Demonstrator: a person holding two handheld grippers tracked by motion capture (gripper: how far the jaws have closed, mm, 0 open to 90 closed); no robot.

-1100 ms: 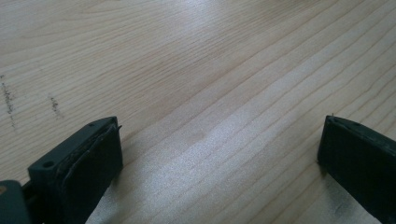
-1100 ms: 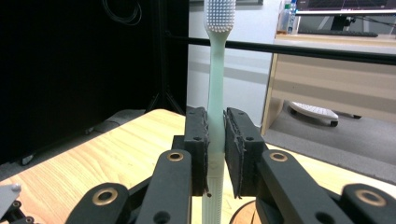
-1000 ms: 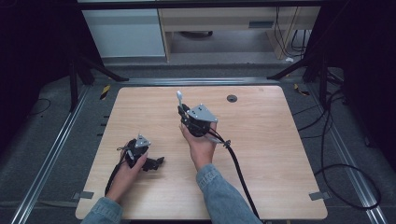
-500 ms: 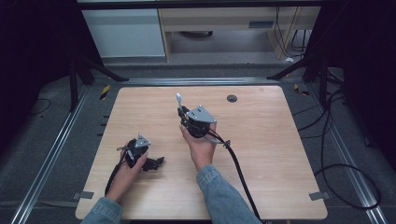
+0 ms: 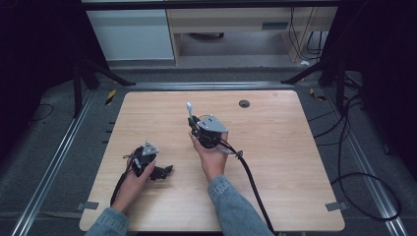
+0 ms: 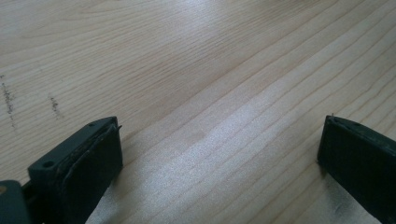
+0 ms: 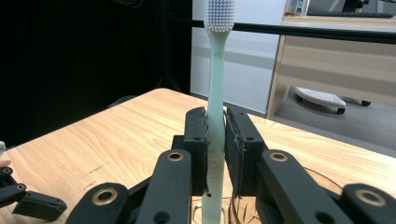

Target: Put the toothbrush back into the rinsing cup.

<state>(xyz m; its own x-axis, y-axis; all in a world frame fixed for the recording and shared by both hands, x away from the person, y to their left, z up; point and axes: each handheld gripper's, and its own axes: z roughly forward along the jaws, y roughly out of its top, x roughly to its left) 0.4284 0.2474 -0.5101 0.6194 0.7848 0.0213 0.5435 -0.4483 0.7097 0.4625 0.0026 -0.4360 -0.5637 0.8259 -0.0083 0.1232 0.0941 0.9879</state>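
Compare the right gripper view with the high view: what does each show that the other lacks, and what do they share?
Right gripper view alone: the toothbrush bristles up close, both pads clamping its pale green handle, and a glass rim beneath the jaws. High view alone: the whole table, both forearms, the left gripper lying low on the wood, and a dark round port. Shared: the right gripper shut on the upright toothbrush, the wooden tabletop, and the cabinets behind.

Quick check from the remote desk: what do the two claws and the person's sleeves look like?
Both claws, left and right, are black with ribbed black pads, each topped by a grey three-cornered plate. A black cable trails from each. The sleeves are blue denim.
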